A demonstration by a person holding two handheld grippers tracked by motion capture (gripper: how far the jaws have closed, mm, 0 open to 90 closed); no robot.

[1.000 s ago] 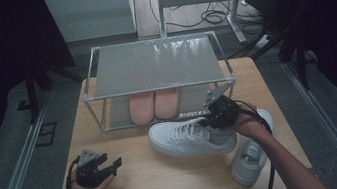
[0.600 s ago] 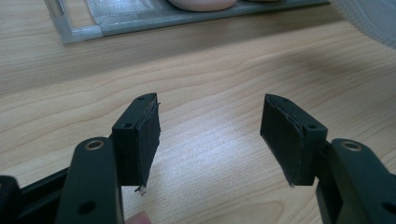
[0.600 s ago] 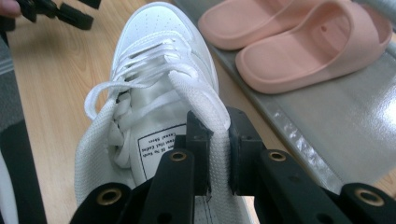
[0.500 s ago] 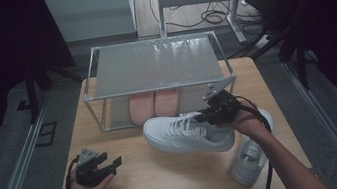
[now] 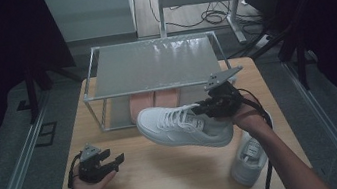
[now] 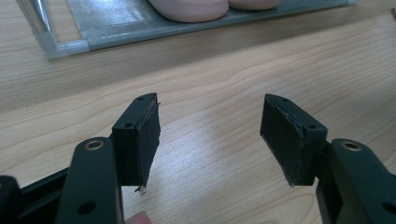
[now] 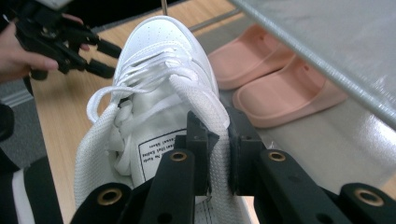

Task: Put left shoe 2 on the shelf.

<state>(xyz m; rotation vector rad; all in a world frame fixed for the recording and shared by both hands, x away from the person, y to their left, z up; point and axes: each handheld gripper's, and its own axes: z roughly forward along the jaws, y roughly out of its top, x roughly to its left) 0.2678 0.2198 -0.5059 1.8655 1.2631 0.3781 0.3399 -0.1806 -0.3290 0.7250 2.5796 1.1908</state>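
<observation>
Your right hand-held gripper (image 5: pixel 198 109) has its jaws nearly shut on the padded collar of the white sneaker (image 5: pixel 181 125), pinching the rim of the shoe's opening between the pads (image 7: pixel 201 140). The sneaker hangs clear above the table (image 5: pixel 168 175), toe pointing left and a little up, just in front of the metal rack (image 5: pixel 154 63). A pair of pink slippers (image 5: pixel 154 100) sits on the rack's lower shelf. The second white sneaker (image 5: pixel 249 158) lies on the table by your right forearm. Your left hand-held gripper (image 5: pixel 118 158) rests low over the table near its left front corner, jaws wide apart with nothing between them.
</observation>
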